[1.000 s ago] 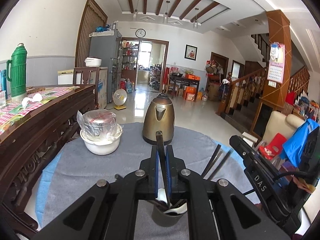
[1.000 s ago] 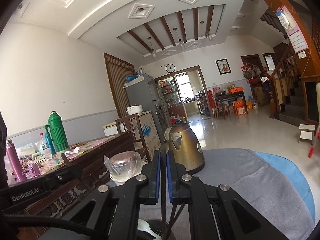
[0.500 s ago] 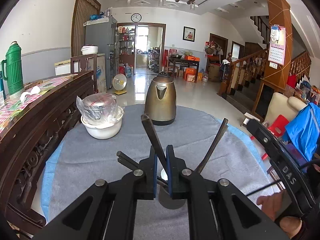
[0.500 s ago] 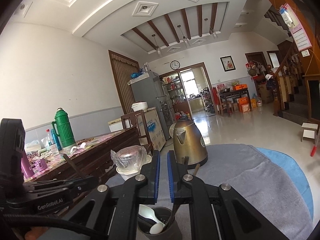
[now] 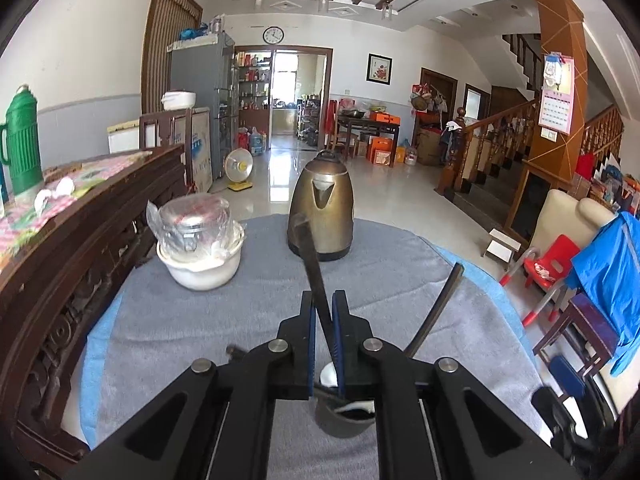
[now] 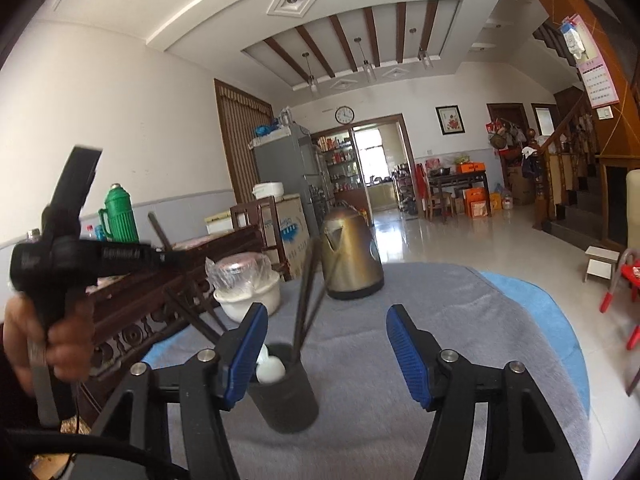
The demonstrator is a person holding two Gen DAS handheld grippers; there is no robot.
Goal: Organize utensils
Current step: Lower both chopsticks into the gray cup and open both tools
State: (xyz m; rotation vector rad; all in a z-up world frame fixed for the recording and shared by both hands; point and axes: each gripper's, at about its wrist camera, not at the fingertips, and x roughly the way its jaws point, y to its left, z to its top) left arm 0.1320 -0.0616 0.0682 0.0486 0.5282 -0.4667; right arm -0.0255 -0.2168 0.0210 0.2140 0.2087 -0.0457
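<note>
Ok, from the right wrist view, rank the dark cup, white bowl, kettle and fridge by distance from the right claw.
1. Dark cup, just ahead, by the right claw's left finger.
2. White bowl, farther, left.
3. Kettle, about as far; too close to call.
4. Fridge, far across the room.

Cup (image 6: 286,396) on table cloth (image 6: 460,320), chopsticks (image 6: 306,300) in it, kettle (image 6: 352,258) behind, bowl (image 6: 250,300) left

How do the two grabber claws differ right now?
The left gripper is clamped on a dark utensil handle above the dark holder cup; the right gripper grips nothing, its jaws opening wide beside that cup. Both have black arms with blue pads.
</note>
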